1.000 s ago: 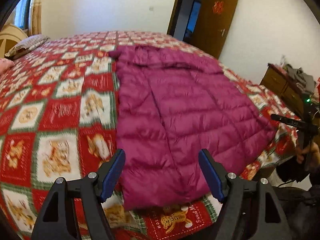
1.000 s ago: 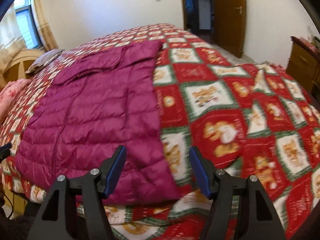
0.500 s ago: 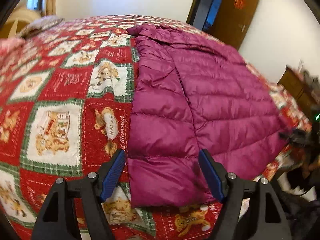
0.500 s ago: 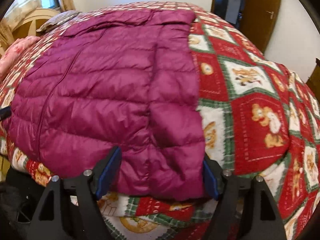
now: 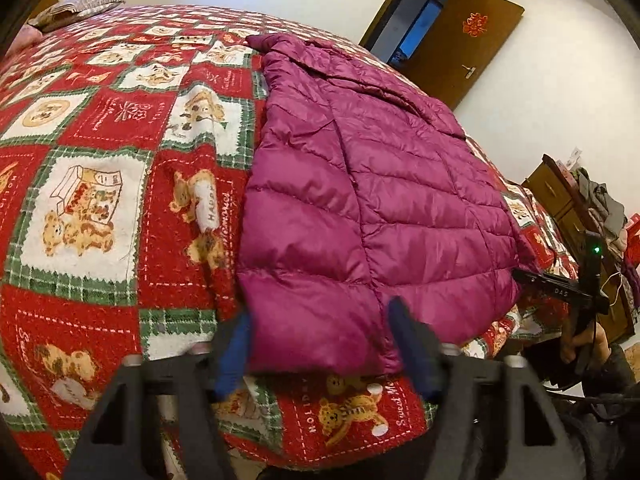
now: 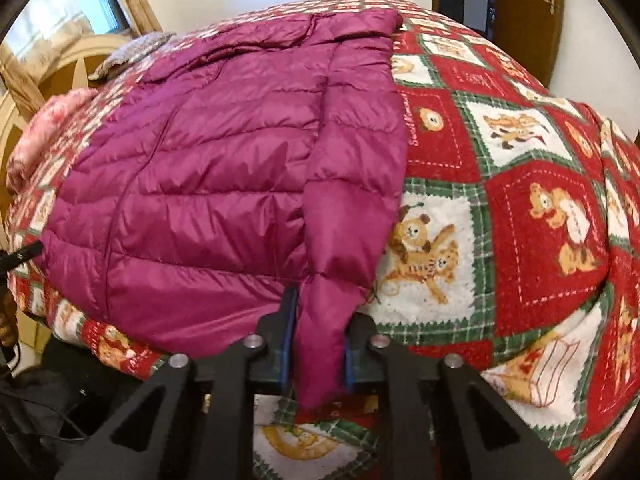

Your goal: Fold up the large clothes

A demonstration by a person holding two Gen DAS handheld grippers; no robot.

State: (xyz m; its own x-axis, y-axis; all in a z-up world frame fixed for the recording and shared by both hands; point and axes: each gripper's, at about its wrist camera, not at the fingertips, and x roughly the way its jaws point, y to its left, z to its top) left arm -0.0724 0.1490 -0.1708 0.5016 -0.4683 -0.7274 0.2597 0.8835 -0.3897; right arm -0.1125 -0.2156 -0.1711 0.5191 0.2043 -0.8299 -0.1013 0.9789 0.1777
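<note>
puffer jacket (image 5: 360, 200) laid flat on bed (image 5: 100, 200), sleeves tucked in | right gripper (image 6: 316, 344) jaws pinched on hem corner | left gripper (image 5: 320, 344) jaws spread around other corner | lengthwise fold not begun

We record one magenta quilted puffer jacket (image 5: 372, 200) lying flat on the red-and-green bear-print bedspread (image 5: 100, 184), hem toward the near bed edge, collar toward the far side. Its surface is shiny nylon with horizontal stitched channels. In the right wrist view the jacket (image 6: 224, 184) shows its right hem corner bunched and raised off the bedspread (image 6: 520, 216).
</note>
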